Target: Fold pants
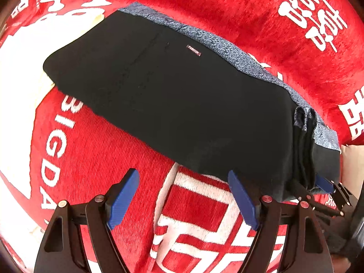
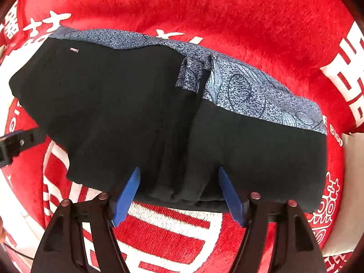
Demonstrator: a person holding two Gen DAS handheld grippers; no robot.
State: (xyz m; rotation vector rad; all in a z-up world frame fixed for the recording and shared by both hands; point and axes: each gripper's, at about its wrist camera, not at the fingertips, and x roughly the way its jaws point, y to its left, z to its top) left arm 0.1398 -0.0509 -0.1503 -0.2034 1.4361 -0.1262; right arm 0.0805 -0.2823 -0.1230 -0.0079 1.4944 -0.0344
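Note:
The black pants point(image 1: 182, 104) lie folded in a flat bundle on the red cloth, with a blue patterned band point(image 1: 227, 47) along their far edge and a small label on top. They also show in the right wrist view point(image 2: 136, 113), where the patterned band point(image 2: 261, 95) runs along the far side. My left gripper point(image 1: 183, 177) is open and empty, just in front of the bundle's near edge. My right gripper point(image 2: 179, 174) is open, its blue fingers point(image 2: 129, 191) straddling the near folded edge at the centre crease. The right gripper also shows in the left wrist view point(image 1: 325, 186) at the bundle's right end.
A red plush cloth point(image 2: 227, 11) with white characters and letters covers the whole surface. A pale surface point(image 2: 350, 154) shows past the cloth's right edge. The left gripper shows at the far left of the right wrist view point(image 2: 13, 143).

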